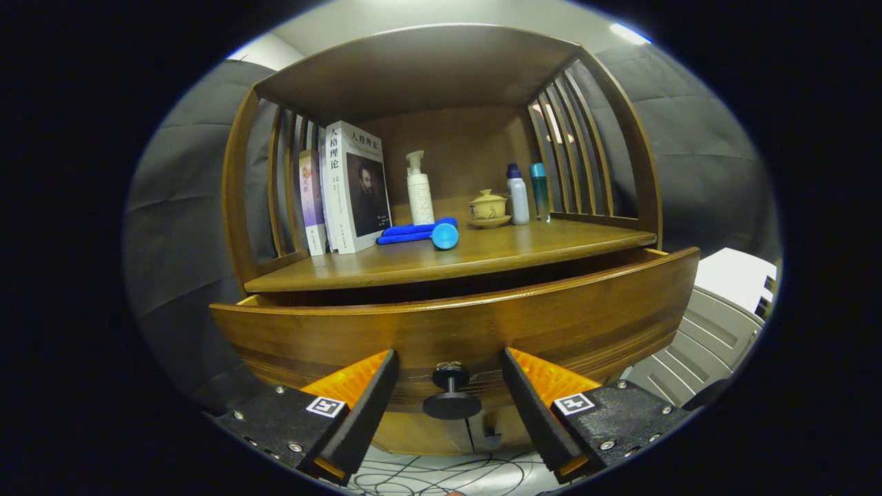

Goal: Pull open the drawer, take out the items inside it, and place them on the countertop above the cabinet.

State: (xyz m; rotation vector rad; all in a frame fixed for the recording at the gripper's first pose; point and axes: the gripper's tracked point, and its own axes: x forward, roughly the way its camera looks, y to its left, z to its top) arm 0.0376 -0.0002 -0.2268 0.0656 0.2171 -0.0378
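A wooden cabinet has its drawer [482, 324] pulled partly out below the countertop [482, 258]. The drawer's dark round knob [451, 394] stands between my fingers. My gripper [449, 368] is open, with one finger on each side of the knob and a gap to it on both sides. The inside of the drawer is hidden behind its front panel. On the countertop lies a blue tool [420, 233] with a round light-blue end.
On the countertop stand two books [348, 186], a white pump bottle [419, 188], a small lidded cup on a saucer [488, 208] and two small bottles [528, 193]. Slatted sides and a top board enclose this shelf. Cables [441, 475] lie on the floor below; a white slatted object [710, 331] is beside the cabinet.
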